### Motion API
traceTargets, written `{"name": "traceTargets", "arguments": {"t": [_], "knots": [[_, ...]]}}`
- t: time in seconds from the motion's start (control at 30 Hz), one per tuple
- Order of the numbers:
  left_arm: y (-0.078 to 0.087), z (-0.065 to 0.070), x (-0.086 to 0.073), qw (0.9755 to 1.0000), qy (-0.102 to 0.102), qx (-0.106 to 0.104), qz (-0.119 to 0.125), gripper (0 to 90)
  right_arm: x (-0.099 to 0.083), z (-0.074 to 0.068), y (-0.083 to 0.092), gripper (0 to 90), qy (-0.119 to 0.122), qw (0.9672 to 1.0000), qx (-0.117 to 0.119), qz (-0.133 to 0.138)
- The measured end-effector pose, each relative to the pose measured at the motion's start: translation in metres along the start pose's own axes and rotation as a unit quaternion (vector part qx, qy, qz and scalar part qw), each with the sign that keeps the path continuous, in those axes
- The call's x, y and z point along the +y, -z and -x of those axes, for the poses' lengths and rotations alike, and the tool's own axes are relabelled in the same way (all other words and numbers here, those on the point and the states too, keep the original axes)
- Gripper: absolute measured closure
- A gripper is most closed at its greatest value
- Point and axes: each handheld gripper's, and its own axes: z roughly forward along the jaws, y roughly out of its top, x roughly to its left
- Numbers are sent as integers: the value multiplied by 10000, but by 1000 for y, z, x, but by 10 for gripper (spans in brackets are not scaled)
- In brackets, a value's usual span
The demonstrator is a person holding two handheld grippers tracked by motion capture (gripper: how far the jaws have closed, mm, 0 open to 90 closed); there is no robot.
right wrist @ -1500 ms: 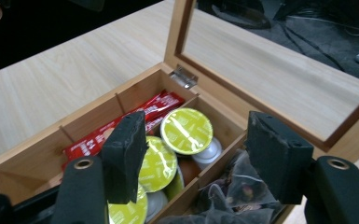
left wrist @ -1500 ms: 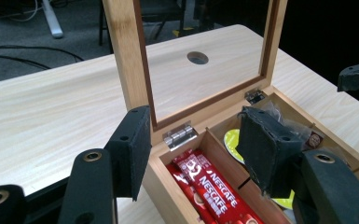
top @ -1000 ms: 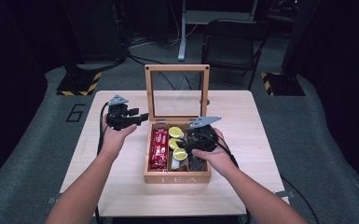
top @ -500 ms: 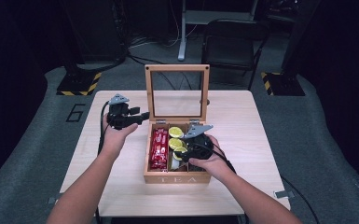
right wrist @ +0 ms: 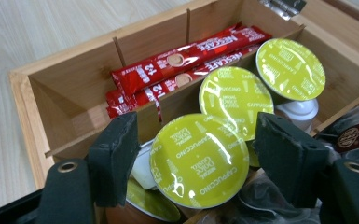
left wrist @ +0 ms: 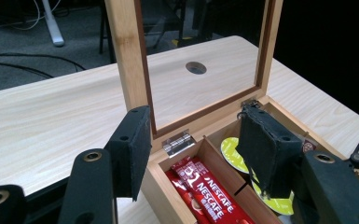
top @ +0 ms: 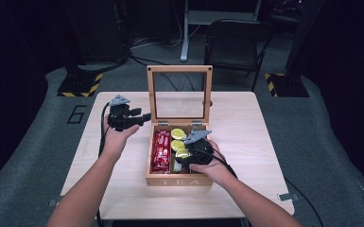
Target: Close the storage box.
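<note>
In the high view, the left gripper hovers over the desk just left of the wooden tea box, its lid upright, while the right gripper is down in the box's middle compartment among the green capsules. In the left gripper view, the fingers stand parted and empty before the lid's frame and hinge. In the right gripper view, the fingers are spread either side of the nearest of three green capsule lids, apparently not yet pressing it; at least two red sachets lie in the next compartment.
</note>
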Motion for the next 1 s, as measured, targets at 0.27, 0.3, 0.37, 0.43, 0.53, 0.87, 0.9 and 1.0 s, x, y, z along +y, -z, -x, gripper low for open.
{"name": "traceTargets", "arguments": {"t": [0.27, 0.3, 0.37, 0.43, 0.53, 0.87, 0.9, 1.0], "knots": [[-1, -2, -1, 10000, 20, 26, 10, 442, -4, 0, -4, 309, 33, 9999, -17, -142], [-1, -2, -1, 10000, 15, 22, -2, 442, -4, -1, -5, 309, 36, 9999, -33, -131], [-1, -2, -1, 10000, 16, 13, -29, 442, -4, -2, -6, 312, 77, 9998, -53, -162], [-1, -2, 0, 10000, 12, 12, -24, 442, -5, -2, -7, 322, 122, 9998, -67, -165], [0, -2, 0, 10000, 31, 14, 41, 442, -5, -2, -7, 329, 106, 9998, -79, -173], [1, -3, 0, 10000, 60, 28, 14, 442, -4, -3, -8, 333, 144, 9996, -103, -216], [1, -4, 0, 10000, 37, 31, 6, 442, -4, -3, -9, 333, 142, 9996, -98, -214], [0, -4, 0, 10000, 56, 30, 5, 442, -4, -4, -9, 348, 144, 9996, -120, -207]]}}
